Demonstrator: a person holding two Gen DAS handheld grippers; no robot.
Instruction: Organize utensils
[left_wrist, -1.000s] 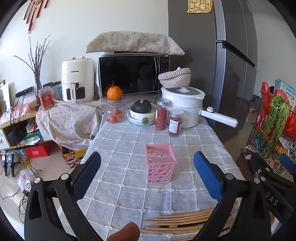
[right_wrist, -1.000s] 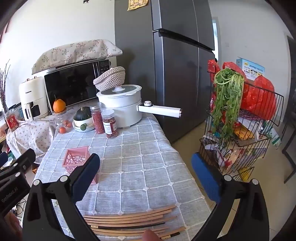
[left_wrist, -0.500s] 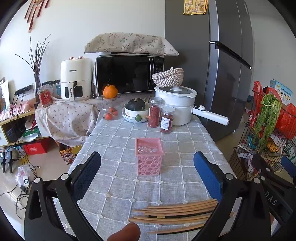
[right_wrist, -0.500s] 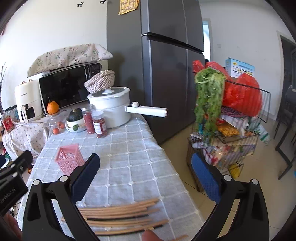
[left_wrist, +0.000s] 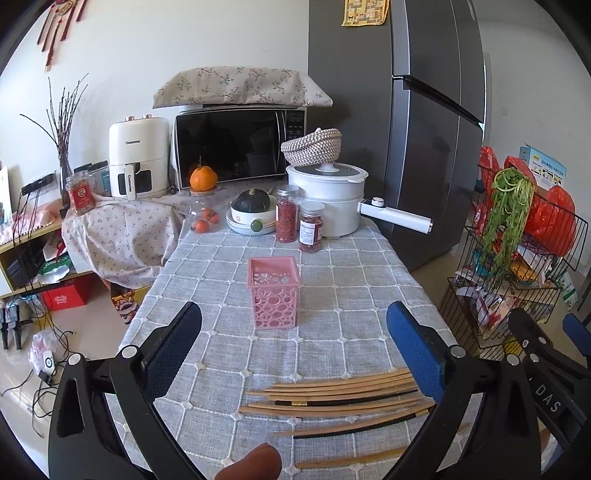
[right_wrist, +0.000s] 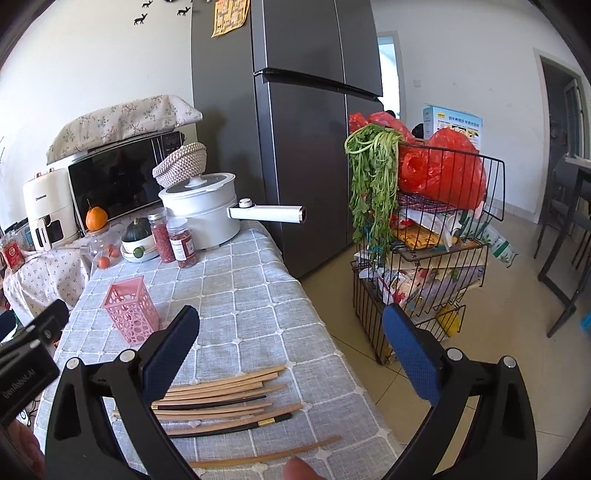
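Note:
Several wooden and black chopsticks (left_wrist: 343, 400) lie side by side on the grey checked tablecloth (left_wrist: 229, 284) near its front edge; they also show in the right wrist view (right_wrist: 225, 402). A pink perforated holder (left_wrist: 273, 291) stands upright beyond them, empty as far as I can see, and shows at left in the right wrist view (right_wrist: 131, 314). My left gripper (left_wrist: 295, 345) is open and empty above the chopsticks. My right gripper (right_wrist: 290, 345) is open and empty over the table's right edge.
At the table's far end stand a white pot (left_wrist: 327, 199) with a long handle, two spice jars (left_wrist: 299, 221), a bowl with a squash (left_wrist: 253, 214) and a microwave (left_wrist: 240, 144). A grey fridge (right_wrist: 306, 129) and a wire rack (right_wrist: 432, 236) of groceries stand to the right.
Both grippers have drawn back and risen, so more of the chopsticks shows. The right gripper has swung to the right towards the rack. Both stay open.

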